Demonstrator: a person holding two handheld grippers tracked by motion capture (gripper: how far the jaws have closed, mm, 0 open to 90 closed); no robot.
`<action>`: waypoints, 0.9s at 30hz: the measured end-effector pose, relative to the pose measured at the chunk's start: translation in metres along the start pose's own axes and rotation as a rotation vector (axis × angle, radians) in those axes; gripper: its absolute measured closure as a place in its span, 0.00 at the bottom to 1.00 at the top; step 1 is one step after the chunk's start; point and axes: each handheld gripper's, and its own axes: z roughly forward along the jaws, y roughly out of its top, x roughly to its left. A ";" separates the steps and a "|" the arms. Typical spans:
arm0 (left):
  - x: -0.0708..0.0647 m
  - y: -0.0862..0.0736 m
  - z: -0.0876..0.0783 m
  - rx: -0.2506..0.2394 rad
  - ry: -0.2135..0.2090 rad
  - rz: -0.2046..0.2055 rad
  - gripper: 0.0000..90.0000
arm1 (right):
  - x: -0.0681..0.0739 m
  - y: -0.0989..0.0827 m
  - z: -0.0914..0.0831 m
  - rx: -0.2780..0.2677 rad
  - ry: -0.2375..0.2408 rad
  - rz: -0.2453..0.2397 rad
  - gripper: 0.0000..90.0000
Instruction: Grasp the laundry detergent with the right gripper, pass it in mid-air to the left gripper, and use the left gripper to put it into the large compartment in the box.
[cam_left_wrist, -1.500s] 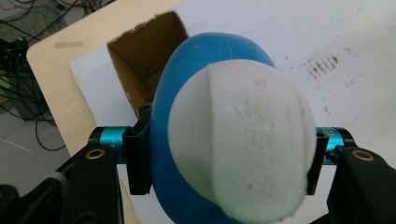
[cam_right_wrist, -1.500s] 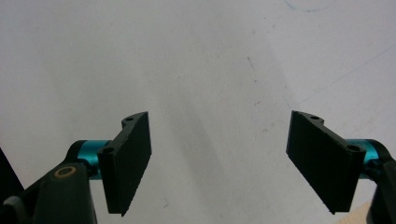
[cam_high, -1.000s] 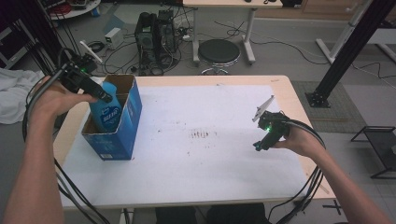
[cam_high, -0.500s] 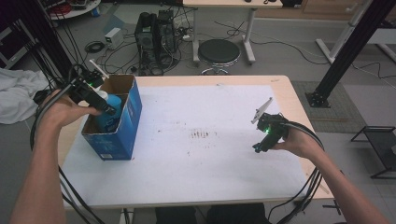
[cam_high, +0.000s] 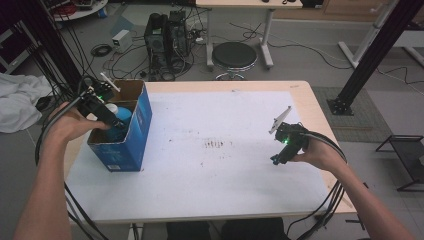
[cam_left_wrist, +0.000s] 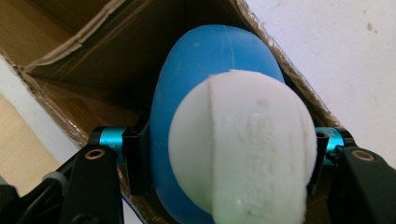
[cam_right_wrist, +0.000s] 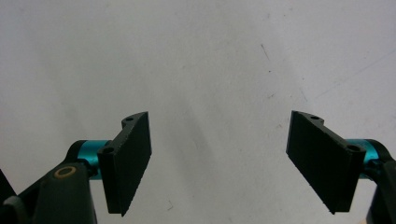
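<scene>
My left claw (cam_left_wrist: 224, 158) is clamped on the blue plastic bottle with a white cap (cam_left_wrist: 212, 70), holding it upright inside the open blue cardboard box (cam_high: 134, 131) at the left edge of the white-topped table (cam_high: 225, 170). My right claw (cam_right_wrist: 219, 158) hangs over bare tabletop, jaws apart with nothing between them.
</scene>
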 end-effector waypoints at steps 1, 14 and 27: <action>0.000 -0.001 0.001 0.005 -0.001 0.001 0.42 | 0.000 0.000 0.000 0.005 0.001 -0.004 0.24; 0.000 -0.011 0.013 0.014 -0.014 0.012 0.42 | 0.001 0.002 0.001 0.012 0.001 -0.012 0.24; -0.010 -0.010 0.011 0.077 0.018 0.051 0.42 | 0.003 0.001 0.001 0.014 -0.001 -0.012 0.24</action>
